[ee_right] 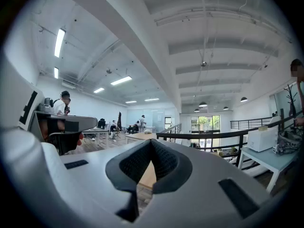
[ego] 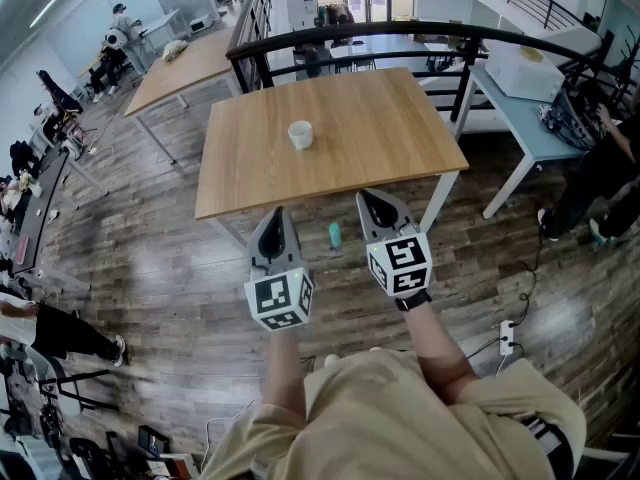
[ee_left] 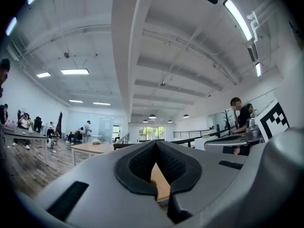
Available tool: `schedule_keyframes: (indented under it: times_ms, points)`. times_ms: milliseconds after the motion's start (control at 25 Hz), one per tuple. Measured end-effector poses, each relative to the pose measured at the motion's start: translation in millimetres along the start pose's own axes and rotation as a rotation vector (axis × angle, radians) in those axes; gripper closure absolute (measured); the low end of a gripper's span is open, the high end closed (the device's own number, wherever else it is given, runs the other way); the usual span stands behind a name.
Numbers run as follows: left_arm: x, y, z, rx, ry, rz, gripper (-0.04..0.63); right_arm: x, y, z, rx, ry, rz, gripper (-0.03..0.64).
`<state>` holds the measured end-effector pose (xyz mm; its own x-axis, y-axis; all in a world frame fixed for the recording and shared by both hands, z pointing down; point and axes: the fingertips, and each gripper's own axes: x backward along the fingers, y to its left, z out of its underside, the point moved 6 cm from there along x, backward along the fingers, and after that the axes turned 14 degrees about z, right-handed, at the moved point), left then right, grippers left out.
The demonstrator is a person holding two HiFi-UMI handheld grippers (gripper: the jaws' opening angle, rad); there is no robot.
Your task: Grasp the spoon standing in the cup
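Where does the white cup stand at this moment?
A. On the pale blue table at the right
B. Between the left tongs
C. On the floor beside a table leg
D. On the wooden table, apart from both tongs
D: the head view shows the white cup on the wooden table, well beyond the left tongs and the right tongs, both shut on nothing.

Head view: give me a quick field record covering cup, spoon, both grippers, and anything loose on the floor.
cup: white cup, upright on the wooden table, left of centre
spoon: too small to make out in the cup
left gripper: jaws together, nothing between them, short of the table's near edge
right gripper: jaws together, nothing held, beside the left one
floor: small teal object between the two grippers
task state: grasp not yet begun
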<state>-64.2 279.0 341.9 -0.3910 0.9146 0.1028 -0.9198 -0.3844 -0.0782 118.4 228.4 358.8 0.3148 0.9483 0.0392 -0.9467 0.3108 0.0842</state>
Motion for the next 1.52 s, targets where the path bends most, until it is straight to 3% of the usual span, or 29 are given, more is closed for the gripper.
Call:
schedule_keyframes:
  times_ms: [560, 1040, 1520]
  points:
    - [-11.6, -23.0, 2.7, 0.019, 0.006, 0.008, 0.591, 4.1, -17.7, 0.2, -0.096, 0.006, -0.01, 0.604]
    - [-23.7, -43.3, 17.4, 0.03, 0.02, -0.02, 0.591, 1.1, -31.8, 14.6, -0.113, -0.001, -0.073, 0.604]
    - [-84.3, -1.1, 45.3, 0.062, 0.036, -0.008, 0.591, -67.6, -32.5, 37.7, -0.113, 0.027, -0.078, 0.604]
